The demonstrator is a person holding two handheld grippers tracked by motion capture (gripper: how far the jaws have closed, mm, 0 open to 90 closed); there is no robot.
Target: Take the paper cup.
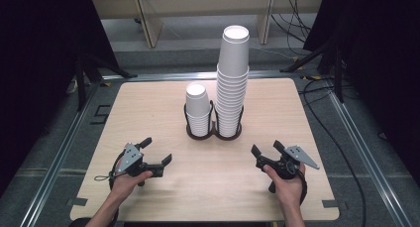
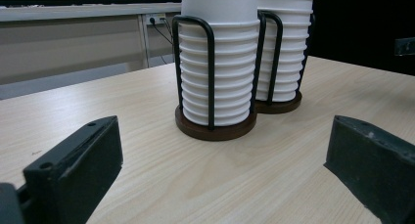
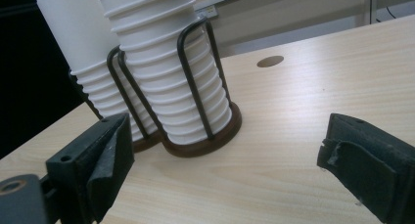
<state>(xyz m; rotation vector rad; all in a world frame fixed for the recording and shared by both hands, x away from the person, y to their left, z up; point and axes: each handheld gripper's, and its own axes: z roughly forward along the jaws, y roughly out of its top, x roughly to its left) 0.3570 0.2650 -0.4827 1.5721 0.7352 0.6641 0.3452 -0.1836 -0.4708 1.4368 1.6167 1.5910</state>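
Both stacks of white paper cups stood ahead of the tongs, toward the far middle of the surface (image 1: pixel 148 95), in a black wire holder with two round brown bases (image 1: pixel 214 133). The short stack (image 1: pixel 197 109) sat on the person's left side of the holder and the tall stack (image 1: pixel 232 83) on the right, the two just beside each other, each with its long axis upright.

The left tongs (image 1: pixel 157 151) rested low near the front left, jaws spread wide with nothing between them; in the left gripper view the short stack (image 2: pixel 219 62) stood straight ahead and a little up the surface. The right tongs (image 1: pixel 266 148) lay near the front right, also spread and empty — the tall stack (image 3: pixel 166 72) leaned across its view because the hand was tilted. Each hand seemed about equally far from the holder, each nearer the stack on its own side.

The cups were plain white with rolled rims, nested tightly so that the rims made a ribbed column; the top cup of each stack stood well clear of the wire loops — likely the easiest place to pinch.
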